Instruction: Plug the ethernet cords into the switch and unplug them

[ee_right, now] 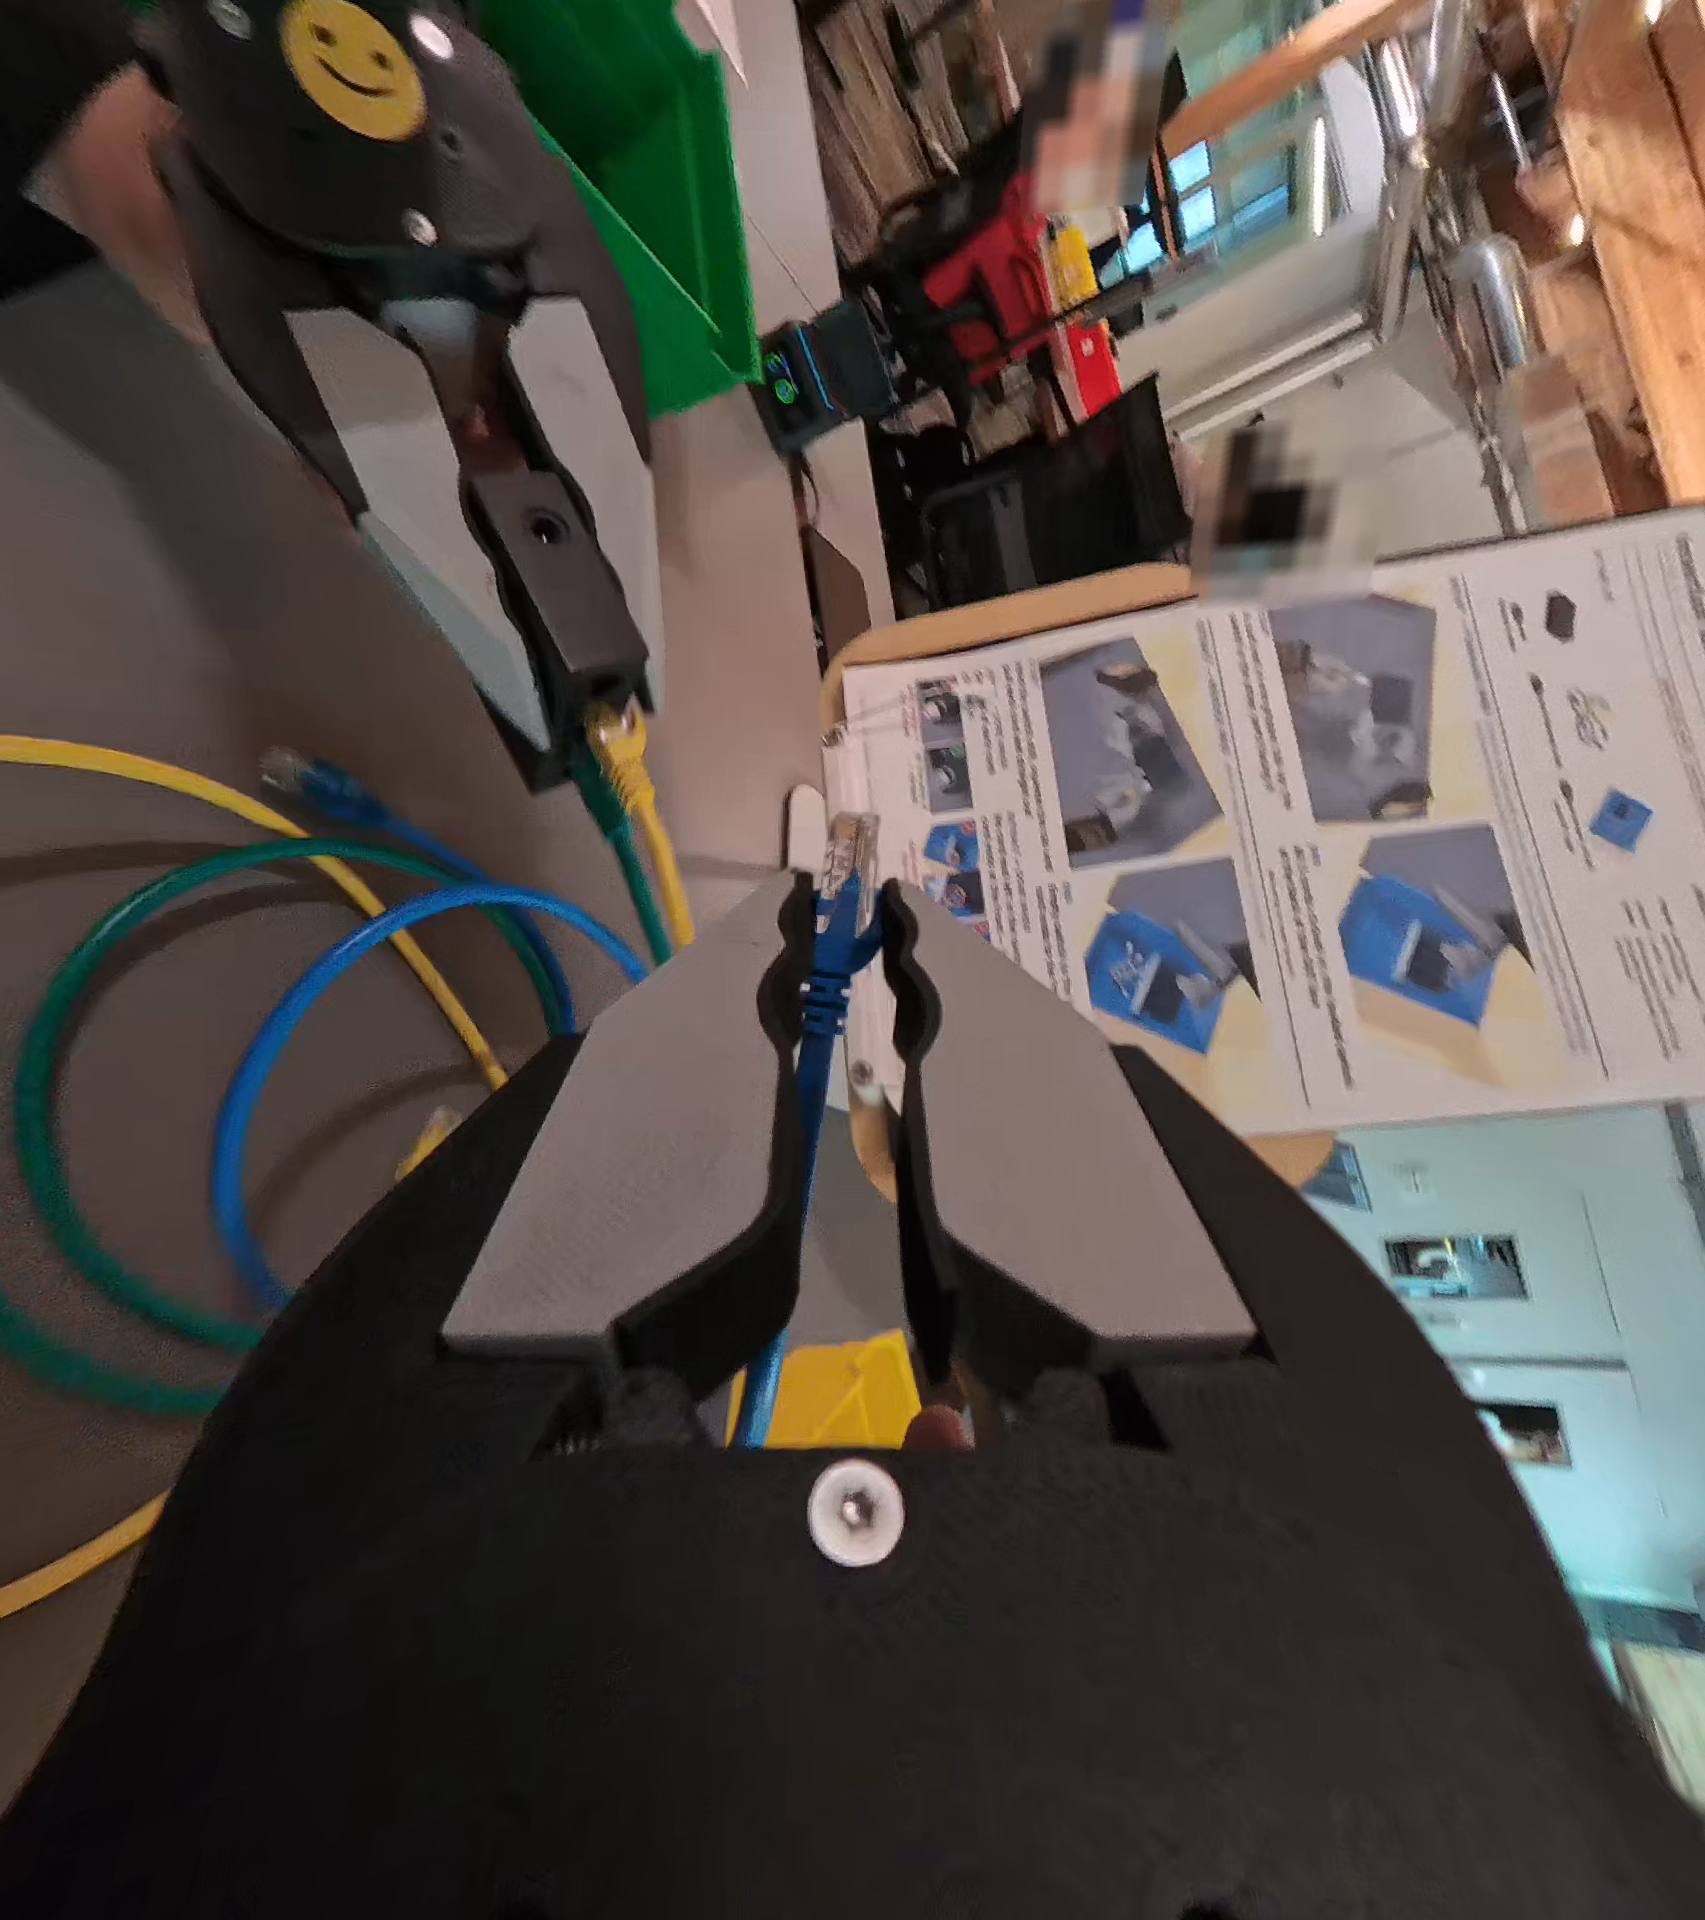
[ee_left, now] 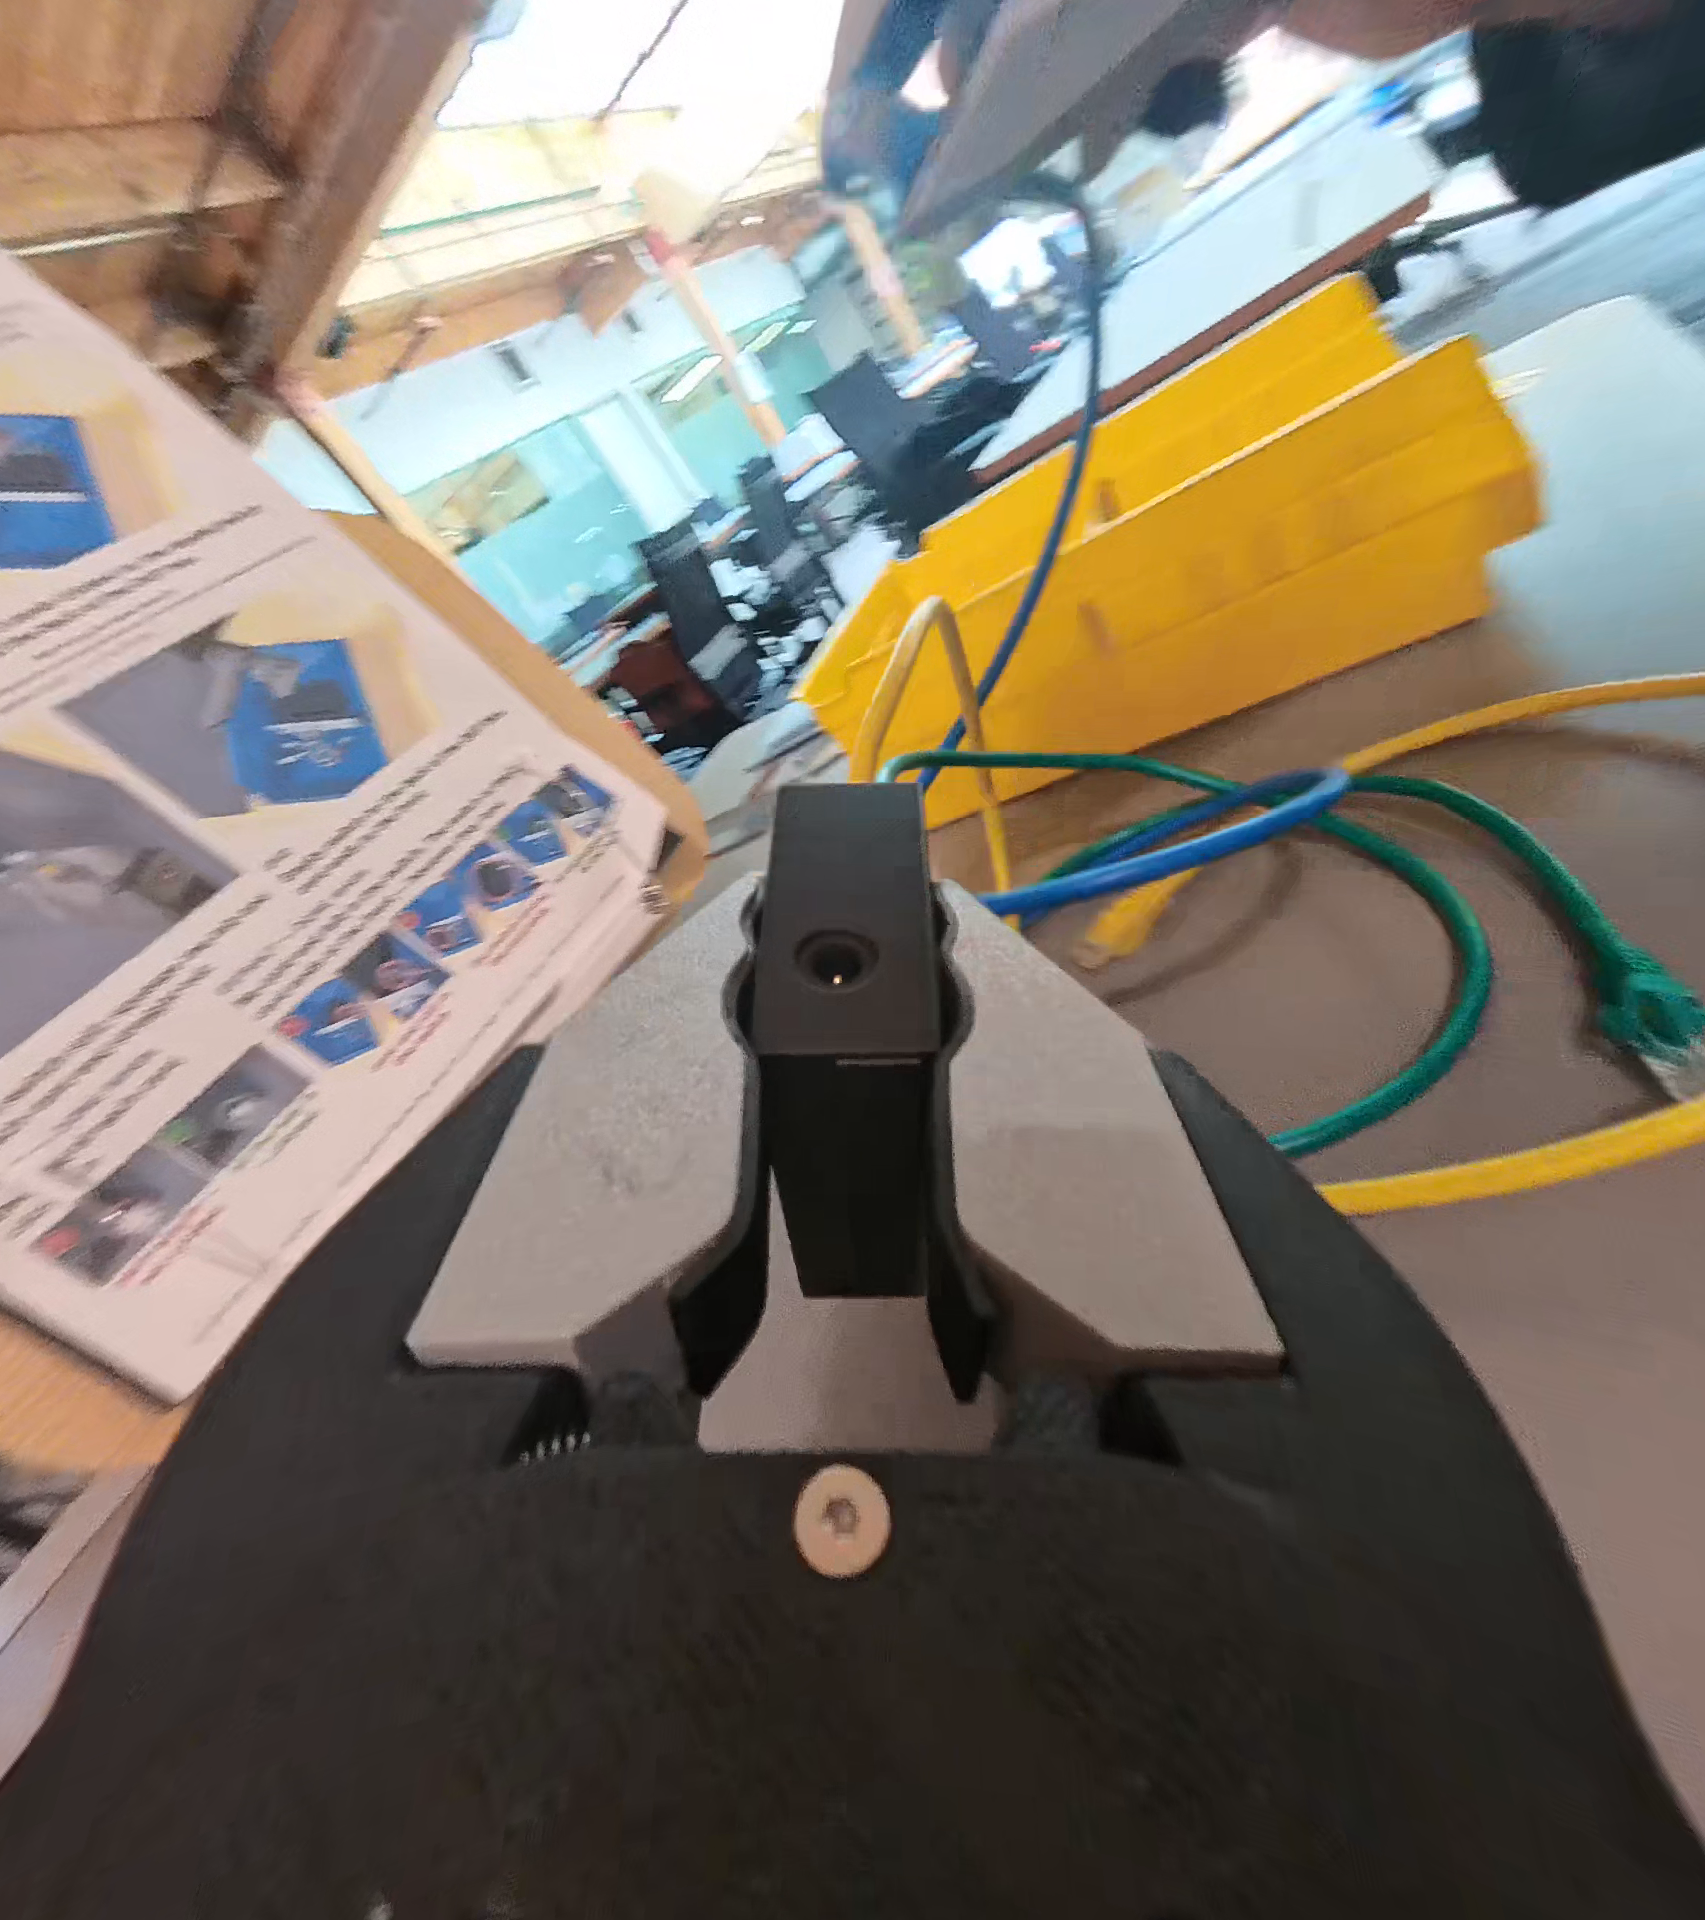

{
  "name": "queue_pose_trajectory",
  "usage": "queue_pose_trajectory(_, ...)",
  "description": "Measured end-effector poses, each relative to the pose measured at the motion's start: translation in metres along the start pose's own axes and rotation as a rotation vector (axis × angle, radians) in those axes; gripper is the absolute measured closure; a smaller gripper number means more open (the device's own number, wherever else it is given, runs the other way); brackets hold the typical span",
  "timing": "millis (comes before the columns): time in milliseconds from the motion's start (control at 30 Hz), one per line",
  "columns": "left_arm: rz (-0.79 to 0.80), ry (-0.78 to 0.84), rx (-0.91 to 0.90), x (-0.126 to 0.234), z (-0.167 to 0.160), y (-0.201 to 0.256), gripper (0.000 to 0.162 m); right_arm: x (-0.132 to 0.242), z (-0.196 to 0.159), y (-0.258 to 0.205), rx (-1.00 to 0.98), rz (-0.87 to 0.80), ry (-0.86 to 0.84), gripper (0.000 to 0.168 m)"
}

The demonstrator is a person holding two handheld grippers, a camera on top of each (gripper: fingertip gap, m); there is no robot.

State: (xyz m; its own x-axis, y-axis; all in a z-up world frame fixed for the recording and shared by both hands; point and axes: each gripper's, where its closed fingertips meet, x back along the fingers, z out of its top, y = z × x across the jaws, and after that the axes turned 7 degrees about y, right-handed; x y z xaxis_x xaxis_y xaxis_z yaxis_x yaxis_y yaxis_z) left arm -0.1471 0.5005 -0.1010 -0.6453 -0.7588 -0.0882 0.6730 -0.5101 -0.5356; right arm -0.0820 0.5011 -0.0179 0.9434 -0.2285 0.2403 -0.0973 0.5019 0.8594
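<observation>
Left gripper clamps the small black box switch, steadying its ports. Right gripper pinches the blue ethernet cord's clear plug tip-forward, apparently for insertion.

No legible text, printed instruction sheet with blurred lines and photos, yellow smiley-face badge on the left gripper's body, small lit screen unreadable

Right gripper pinches the blue cord just behind its clear plug, which pokes past the fingertips; ahead and left, the left gripper clamps the black switch. Yellow cord and green cord sit plugged in its near end.
</observation>
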Motion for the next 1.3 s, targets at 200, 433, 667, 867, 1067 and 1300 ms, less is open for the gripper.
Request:
queue_pose_trajectory(200,0.038,0.025,0.022,0.001,0.007,-0.005,0.136,0.021,-0.041,0.02,-0.142,-0.087,-0.194,0.158)
queue_pose_trajectory(433,0.0,0.001,0.006,0.001,0.0,0.005,0.135,0.03,-0.054,0.047,-0.449,-0.162,-0.173,0.158)
queue_pose_trajectory(667,-0.16,0.054,0.018,0.007,0.011,0.029,0.135,-0.002,-0.09,-0.002,-0.485,0.024,-0.349,0.154)
queue_pose_trajectory(867,-0.346,-0.037,-0.051,0.011,-0.005,0.065,0.131,-0.027,-0.101,-0.017,-0.662,0.21,-0.388,0.145)
queue_pose_trajectory(1067,-0.4,-0.135,-0.223,0.007,-0.03,0.088,0.128,-0.058,-0.122,-0.061,-0.685,0.461,-0.569,0.124)
queue_pose_trajectory(1300,-0.381,-0.168,-0.32,0.003,-0.041,0.094,0.126,-0.104,-0.13,-0.1,-0.541,0.595,-0.647,0.127)
